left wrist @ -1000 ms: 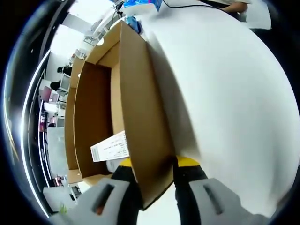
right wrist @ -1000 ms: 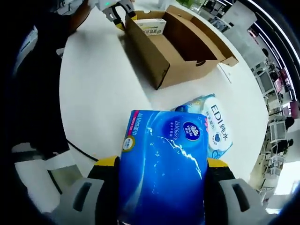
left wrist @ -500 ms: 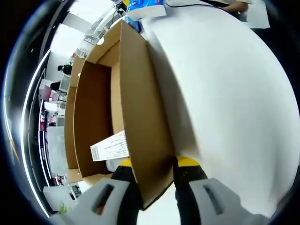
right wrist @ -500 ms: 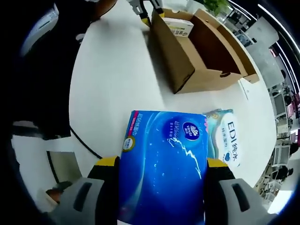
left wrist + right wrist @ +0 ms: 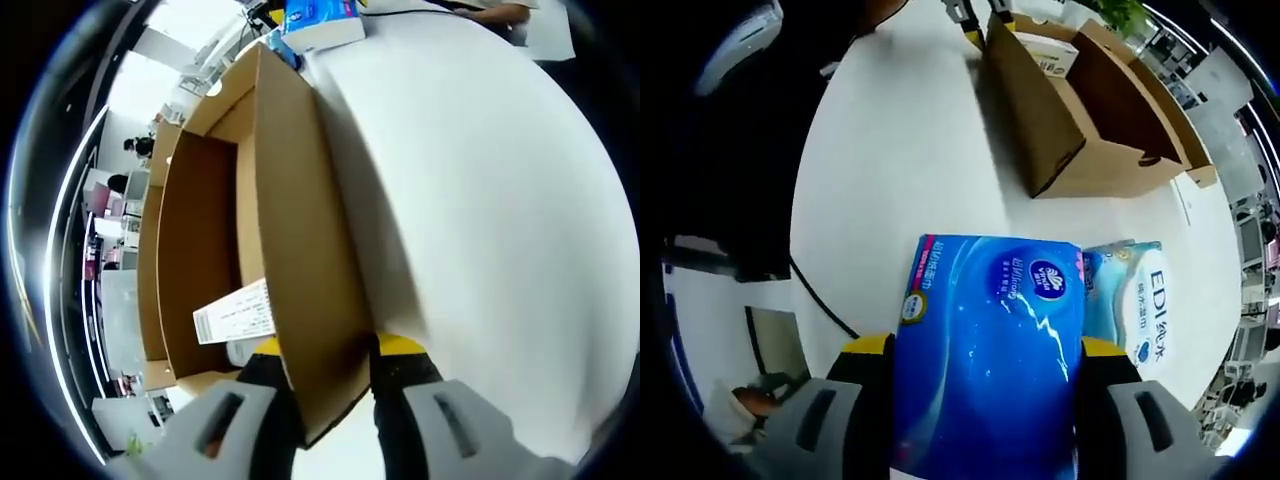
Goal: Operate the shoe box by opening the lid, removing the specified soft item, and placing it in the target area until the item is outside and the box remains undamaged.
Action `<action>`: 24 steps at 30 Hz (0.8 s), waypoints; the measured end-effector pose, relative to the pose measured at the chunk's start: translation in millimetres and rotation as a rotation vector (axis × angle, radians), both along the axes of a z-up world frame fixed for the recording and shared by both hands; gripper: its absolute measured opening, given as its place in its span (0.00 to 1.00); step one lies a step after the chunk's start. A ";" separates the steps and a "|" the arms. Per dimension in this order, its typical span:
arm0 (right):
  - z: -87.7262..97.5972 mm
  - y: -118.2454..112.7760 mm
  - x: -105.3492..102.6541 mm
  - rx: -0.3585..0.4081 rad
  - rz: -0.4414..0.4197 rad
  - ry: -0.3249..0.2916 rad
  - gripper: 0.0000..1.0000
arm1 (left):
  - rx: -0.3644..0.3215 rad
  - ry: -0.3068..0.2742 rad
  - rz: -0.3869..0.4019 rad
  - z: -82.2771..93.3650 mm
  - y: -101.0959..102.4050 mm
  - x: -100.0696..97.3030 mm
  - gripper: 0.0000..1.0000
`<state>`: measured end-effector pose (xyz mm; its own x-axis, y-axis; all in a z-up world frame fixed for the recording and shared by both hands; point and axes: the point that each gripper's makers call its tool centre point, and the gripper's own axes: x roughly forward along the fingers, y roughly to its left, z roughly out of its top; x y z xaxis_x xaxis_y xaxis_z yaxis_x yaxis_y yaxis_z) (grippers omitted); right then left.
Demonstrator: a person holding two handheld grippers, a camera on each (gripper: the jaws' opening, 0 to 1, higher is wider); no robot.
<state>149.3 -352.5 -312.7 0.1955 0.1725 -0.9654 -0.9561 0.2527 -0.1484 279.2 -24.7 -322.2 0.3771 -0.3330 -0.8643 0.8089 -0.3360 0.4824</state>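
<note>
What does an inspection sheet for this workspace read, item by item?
Surface: white table, mostly bare.
Job's things: open cardboard shoe box, a white labelled pack inside; blue tissue pack outside the box.
Clutter: a second tissue pack marked EDI on the table beside the blue one.
Grippers: left hand-held gripper clamped on the box wall; right hand-held gripper clamped on the blue tissue pack.
Cables: black cable across the table.
Surroundings: office desks and monitors behind.

Matt brown cardboard shoe box [image 5: 1080, 120]; glossy blue plastic-wrapped tissue pack [image 5: 985, 350]; smooth matt white table [image 5: 500, 200].
</note>
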 end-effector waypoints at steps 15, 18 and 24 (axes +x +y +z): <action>-18.2 -16.6 6.4 -0.178 0.077 0.048 0.72 | 0.002 -0.005 0.005 -1.0 0.1 2.5 0.25; -21.7 -22.6 7.0 -0.228 0.101 0.058 0.72 | 0.001 -0.004 0.003 -1.0 0.1 2.0 0.25; -25.4 -33.9 11.3 -0.286 0.087 0.069 0.71 | 0.001 -0.006 0.001 -1.4 0.0 2.2 0.25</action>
